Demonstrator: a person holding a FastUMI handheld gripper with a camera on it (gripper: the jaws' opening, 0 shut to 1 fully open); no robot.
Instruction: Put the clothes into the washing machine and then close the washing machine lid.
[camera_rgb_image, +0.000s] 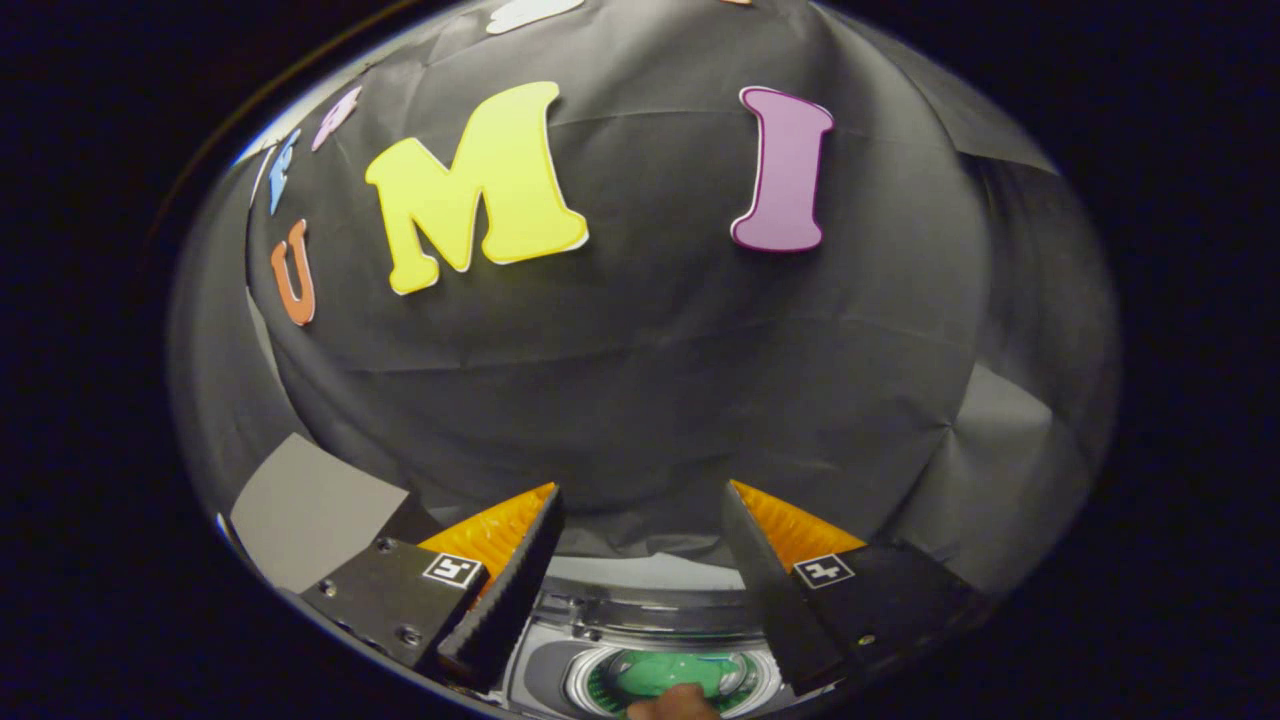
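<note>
Claw (640, 500) spread wide, fingers apart, holding nothing, aimed at the black cloth wall (650, 380). Below and between the fingers, washing machine (600, 640) with its grey top and round opening showing green inside. Fingertip of a hand (675, 703) at the near rim.

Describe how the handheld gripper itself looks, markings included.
The gripper has two wedge-shaped jaws with ribbed inner faces, mounted on dark blocky carriers with visible screws. Each carrier bears a small square black-and-white tag. No cables are visible.
</note>
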